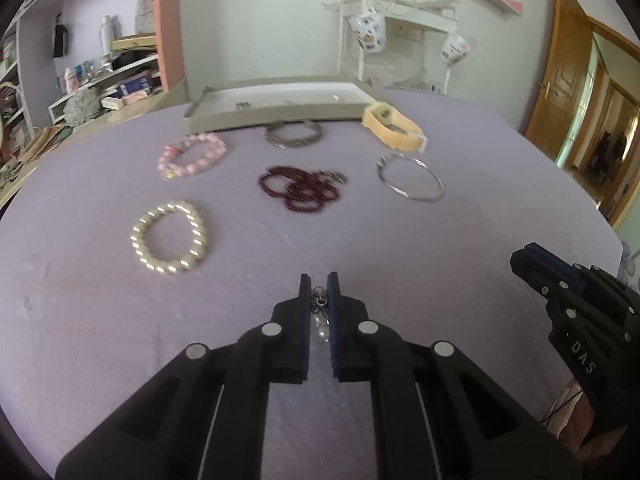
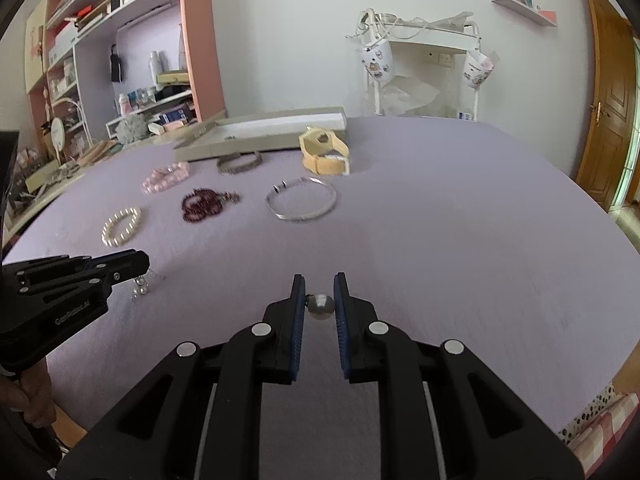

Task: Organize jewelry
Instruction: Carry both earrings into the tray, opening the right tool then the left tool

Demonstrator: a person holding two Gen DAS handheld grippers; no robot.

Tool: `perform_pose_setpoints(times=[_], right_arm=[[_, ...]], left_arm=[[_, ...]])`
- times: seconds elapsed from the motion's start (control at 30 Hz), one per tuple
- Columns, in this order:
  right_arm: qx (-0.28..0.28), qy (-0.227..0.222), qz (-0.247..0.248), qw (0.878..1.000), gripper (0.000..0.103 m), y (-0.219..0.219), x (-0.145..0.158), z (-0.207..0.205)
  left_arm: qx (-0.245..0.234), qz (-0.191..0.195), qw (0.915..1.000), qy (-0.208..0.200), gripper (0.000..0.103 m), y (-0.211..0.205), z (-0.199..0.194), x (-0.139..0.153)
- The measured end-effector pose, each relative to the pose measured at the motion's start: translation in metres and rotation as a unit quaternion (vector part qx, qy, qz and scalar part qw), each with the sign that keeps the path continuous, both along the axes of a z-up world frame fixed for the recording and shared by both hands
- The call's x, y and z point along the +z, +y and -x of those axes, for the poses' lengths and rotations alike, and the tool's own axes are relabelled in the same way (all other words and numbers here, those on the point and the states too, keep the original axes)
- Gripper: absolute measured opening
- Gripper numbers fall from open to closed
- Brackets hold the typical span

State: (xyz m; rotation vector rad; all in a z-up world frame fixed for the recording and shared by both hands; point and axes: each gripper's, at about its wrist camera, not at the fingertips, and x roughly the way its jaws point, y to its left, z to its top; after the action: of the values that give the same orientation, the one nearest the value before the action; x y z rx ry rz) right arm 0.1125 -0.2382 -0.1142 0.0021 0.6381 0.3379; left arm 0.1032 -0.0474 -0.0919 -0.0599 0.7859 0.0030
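Note:
My left gripper (image 1: 320, 280) is shut on a dangling pearl earring (image 1: 321, 312), held just above the purple cloth; the earring hangs below its tip in the right wrist view (image 2: 142, 285). My right gripper (image 2: 320, 280) is shut on a single pearl earring (image 2: 321, 306). On the cloth lie a white pearl bracelet (image 1: 170, 237), a pink bead bracelet (image 1: 192, 154), a dark red bead strand (image 1: 302, 188), a grey mesh bracelet (image 1: 294, 134), a silver bangle (image 1: 410, 178) and a yellow watch (image 1: 392, 124). A shallow beige jewelry tray (image 1: 276, 114) sits at the far edge.
The purple cloth (image 1: 480, 220) covers a bed-like surface. Cluttered shelves (image 1: 100, 68) stand at the far left, a white rack (image 1: 396, 48) with hanging cups behind the tray, and a wooden door (image 1: 560, 80) at the right.

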Motion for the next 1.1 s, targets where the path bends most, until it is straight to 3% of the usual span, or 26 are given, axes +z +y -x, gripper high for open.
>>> perform_pose_setpoints(times=[0.57, 1.1], right_arm=[[0.045, -0.032, -0.026, 0.998, 0.015, 0.035, 0.045, -0.040], [0.038, -0.072, -0.020, 0.996, 0.015, 0.069, 0.088, -0.157]], left_arm=[[0.045, -0.004, 0.9979, -0.047, 0.008, 0.051, -0.012, 0.062], [0.054, -0.013, 0.9950, -0.084, 0.008, 0.086, -0.136, 0.114]])
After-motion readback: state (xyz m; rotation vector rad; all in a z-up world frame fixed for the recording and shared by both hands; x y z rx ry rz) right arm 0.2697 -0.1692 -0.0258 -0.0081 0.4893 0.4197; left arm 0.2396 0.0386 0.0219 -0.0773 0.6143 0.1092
